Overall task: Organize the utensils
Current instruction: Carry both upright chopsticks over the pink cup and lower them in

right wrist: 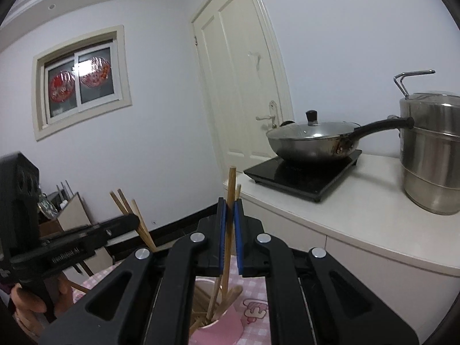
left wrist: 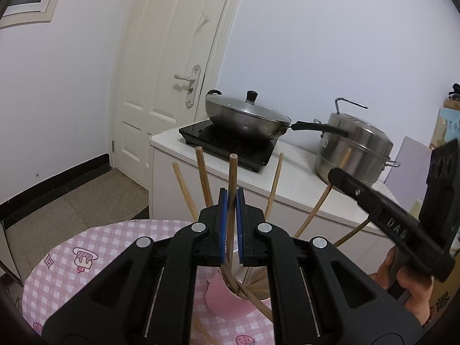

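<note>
A pink cup [left wrist: 227, 302] stands on the pink checked tablecloth [left wrist: 86, 244] and holds several wooden chopsticks that fan out. My left gripper [left wrist: 231, 198] is shut on one upright chopstick [left wrist: 232, 172] whose lower end reaches into the cup. My right gripper [right wrist: 230, 208] is shut on another upright chopstick [right wrist: 231, 184] above the same cup [right wrist: 227, 325]. The right gripper also shows at the right of the left wrist view [left wrist: 382, 210]. The left gripper also shows at the left of the right wrist view [right wrist: 86, 244].
A white counter [left wrist: 287, 181] behind the table carries a black induction hob [left wrist: 230, 143] with a lidded wok [left wrist: 247, 118] and a steel steamer pot [left wrist: 356, 149]. A white door [left wrist: 172, 72] stands at the back. Loose chopsticks [left wrist: 207, 333] lie on the tablecloth.
</note>
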A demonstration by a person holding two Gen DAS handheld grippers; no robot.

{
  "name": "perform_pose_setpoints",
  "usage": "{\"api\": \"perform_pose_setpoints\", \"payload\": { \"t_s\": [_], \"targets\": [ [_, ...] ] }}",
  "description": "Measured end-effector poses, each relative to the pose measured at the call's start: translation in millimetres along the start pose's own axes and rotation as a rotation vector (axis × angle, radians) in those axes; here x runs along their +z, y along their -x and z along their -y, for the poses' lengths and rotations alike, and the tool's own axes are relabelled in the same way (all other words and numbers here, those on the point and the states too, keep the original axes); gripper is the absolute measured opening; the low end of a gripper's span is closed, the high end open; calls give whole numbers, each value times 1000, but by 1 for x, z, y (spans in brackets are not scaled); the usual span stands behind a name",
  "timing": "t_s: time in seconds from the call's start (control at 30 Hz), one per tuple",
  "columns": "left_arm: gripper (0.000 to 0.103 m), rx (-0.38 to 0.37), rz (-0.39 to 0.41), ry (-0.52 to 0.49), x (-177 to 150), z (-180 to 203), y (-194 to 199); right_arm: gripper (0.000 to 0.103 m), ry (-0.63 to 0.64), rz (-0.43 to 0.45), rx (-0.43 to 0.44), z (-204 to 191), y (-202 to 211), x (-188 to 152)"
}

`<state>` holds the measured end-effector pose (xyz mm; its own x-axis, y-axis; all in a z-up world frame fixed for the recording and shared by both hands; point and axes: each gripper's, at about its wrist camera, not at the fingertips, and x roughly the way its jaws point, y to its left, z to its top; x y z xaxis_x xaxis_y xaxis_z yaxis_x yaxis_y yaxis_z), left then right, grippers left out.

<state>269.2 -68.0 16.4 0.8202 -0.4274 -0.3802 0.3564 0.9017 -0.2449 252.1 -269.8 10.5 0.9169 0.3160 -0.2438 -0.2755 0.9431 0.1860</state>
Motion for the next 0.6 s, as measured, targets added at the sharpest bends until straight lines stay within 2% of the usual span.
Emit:
{"api": "perform_pose_setpoints", "payload": {
  "t_s": [0.4, 0.6],
  "targets": [
    [7, -10, -28, 25, 4, -2, 3, 4, -29, -11, -13, 0, 2, -7],
    [7, -24, -43, 3, 3, 2, 6, 4, -18, -16, -18, -2, 2, -8]
  ]
}}
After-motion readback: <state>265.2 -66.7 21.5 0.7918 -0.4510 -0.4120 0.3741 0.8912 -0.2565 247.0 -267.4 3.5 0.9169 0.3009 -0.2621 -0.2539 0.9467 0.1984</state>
